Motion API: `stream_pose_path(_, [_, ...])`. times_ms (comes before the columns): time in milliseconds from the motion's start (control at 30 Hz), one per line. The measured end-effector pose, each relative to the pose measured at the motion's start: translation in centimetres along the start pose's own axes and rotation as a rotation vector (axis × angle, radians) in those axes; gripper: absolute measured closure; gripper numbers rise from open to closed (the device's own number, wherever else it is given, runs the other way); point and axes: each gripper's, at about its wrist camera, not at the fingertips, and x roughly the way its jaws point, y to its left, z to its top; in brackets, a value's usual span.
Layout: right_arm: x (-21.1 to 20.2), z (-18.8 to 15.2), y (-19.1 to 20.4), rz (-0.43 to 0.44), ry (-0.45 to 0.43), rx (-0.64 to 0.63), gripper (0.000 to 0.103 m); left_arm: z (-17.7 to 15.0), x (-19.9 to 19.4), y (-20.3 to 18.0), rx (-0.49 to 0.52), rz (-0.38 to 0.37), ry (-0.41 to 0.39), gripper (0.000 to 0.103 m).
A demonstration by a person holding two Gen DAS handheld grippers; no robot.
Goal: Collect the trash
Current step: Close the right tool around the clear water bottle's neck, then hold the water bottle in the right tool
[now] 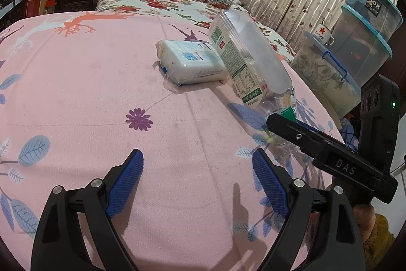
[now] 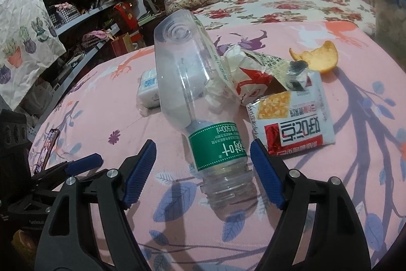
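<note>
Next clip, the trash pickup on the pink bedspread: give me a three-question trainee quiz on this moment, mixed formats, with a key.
1. True or false: the plastic bottle lies between the right gripper's open fingers, with no cap on its neck.
2. Multiple choice: what lies at the far right, behind the snack packet? A) orange peel B) spoon C) battery
3. Fill in: the left gripper is open, holding ____.

Key: 1 true; 2 A, the orange peel; 3 nothing.
</note>
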Motion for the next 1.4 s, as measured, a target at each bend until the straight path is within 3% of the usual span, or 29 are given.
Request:
stream_pose_path(100, [0.4, 0.1, 0.1, -0.003, 0.007, -0.003, 0.031, 0.0, 0.0, 0.0, 0.0, 0.0, 0.0, 0.019])
stream_pose_path(333, [1.3, 0.0, -0.2, 0.004, 0.042, 0.012, 0.056, -0.1, 0.0, -0.2, 0.004, 0.002, 0.001, 0.018])
stream_pose_path(733, [1.2, -0.2, 0.3, 0.004, 0.039, -0.015, 0.058, -0.1, 0.1, -0.3, 0.007, 0.005, 0.002, 0.017])
stream_pose_path(967, [0.9, -0.2, -0.5, 0.011, 0.027, 0.02, 0.049, -0.1, 0.1, -0.4, 0.008, 0.004, 0.003, 0.017])
stream_pose_path(1400, [0.8, -0.2, -0.3, 0.018, 0.016, 0.014, 0.046, -0.1, 0.2, -0.4, 0.012, 0.007, 0.004, 0.016])
